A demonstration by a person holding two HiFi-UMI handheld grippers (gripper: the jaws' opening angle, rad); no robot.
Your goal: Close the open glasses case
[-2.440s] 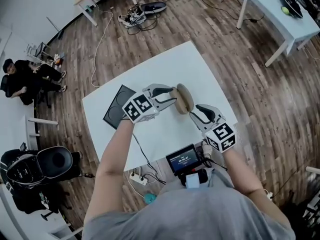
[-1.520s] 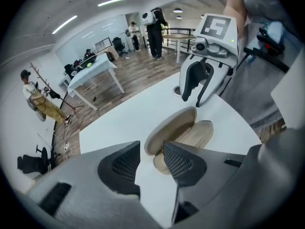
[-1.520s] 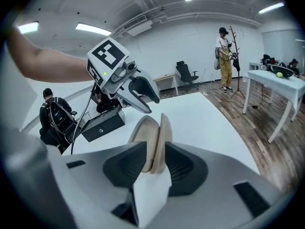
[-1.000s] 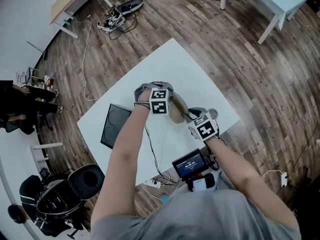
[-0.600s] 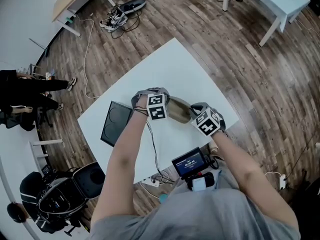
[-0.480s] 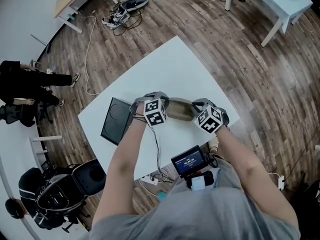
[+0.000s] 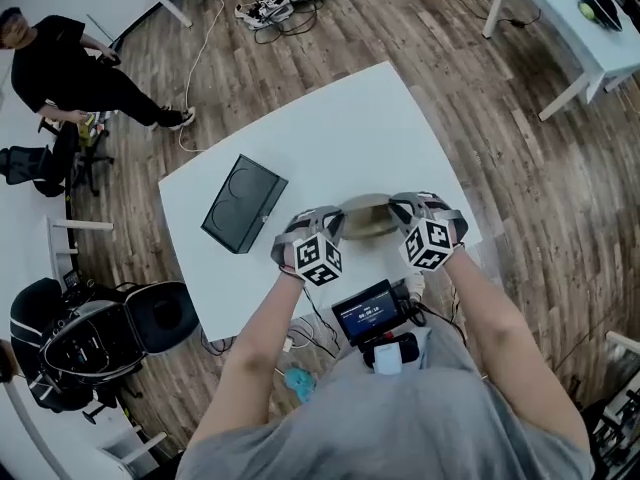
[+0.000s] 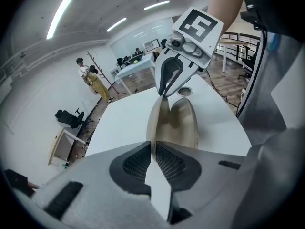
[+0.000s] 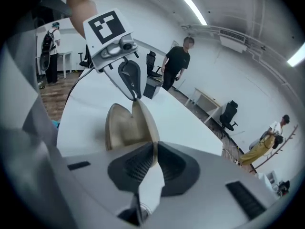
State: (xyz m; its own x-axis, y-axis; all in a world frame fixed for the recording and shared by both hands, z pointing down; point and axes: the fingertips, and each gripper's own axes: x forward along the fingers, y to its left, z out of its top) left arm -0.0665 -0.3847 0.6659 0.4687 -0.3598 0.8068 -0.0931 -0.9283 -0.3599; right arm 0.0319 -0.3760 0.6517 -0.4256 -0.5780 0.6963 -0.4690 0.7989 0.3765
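The tan glasses case (image 7: pixel 368 216) lies lengthwise near the front right edge of the white table (image 7: pixel 330 128), between my two grippers. It stands open in a V: one half (image 8: pixel 183 123) rests on the table and the other rises upright. My left gripper (image 7: pixel 335 226) is shut on the upright half's thin rim (image 8: pixel 155 123) at the case's left end. My right gripper (image 7: pixel 405 210) is shut on the same rim (image 9: pixel 145 123) at the right end. Each gripper view shows the opposite gripper pinching the far end: the right gripper (image 8: pixel 164 93) and the left gripper (image 9: pixel 135 97).
A flat black box (image 7: pixel 245 203) lies on the table to the left. A small screen device (image 7: pixel 365 311) sits at the table's front edge, below the grippers. A person in black (image 7: pixel 70 63) stands at the far left, with chairs nearby. Another white table (image 7: pixel 560 28) stands at the top right.
The case, first held on end by the left gripper, now lies lengthwise on the table. The right gripper has closed on its right end. Both grippers have drawn toward the front edge.
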